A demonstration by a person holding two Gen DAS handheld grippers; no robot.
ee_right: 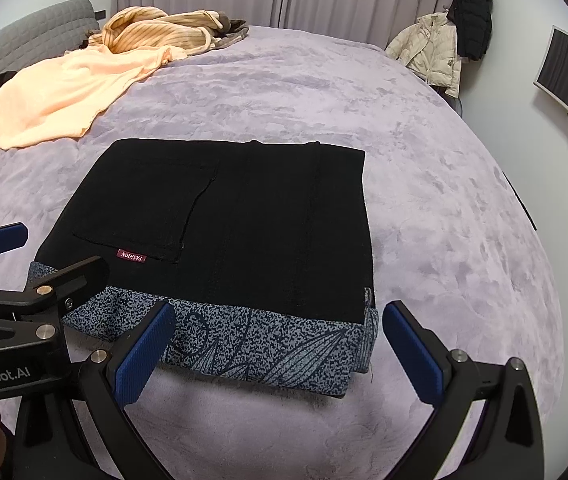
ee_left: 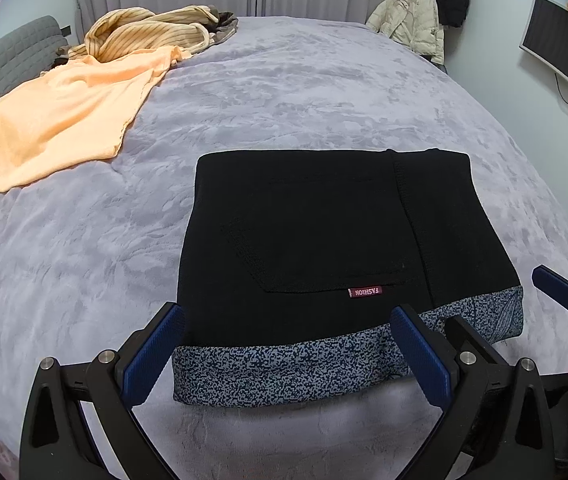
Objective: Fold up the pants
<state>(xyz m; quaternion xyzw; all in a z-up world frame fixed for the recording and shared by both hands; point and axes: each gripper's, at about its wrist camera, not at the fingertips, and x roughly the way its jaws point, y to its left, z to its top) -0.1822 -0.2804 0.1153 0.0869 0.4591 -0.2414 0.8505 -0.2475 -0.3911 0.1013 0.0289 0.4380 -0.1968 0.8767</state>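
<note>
Folded pants [ee_left: 324, 240] lie ahead of the left gripper [ee_left: 288, 344] and right gripper [ee_right: 280, 336], both released, holding nothing.

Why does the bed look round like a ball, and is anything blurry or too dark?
Left wrist view: the fisheye lens bulges the bed and leaves dark corners; the focus is sharp, but the black pants swallow detail under soft, even light. Right wrist view: same bulge, the bedspread tinted pinker; the open right gripper casts only a faint shadow.
</note>
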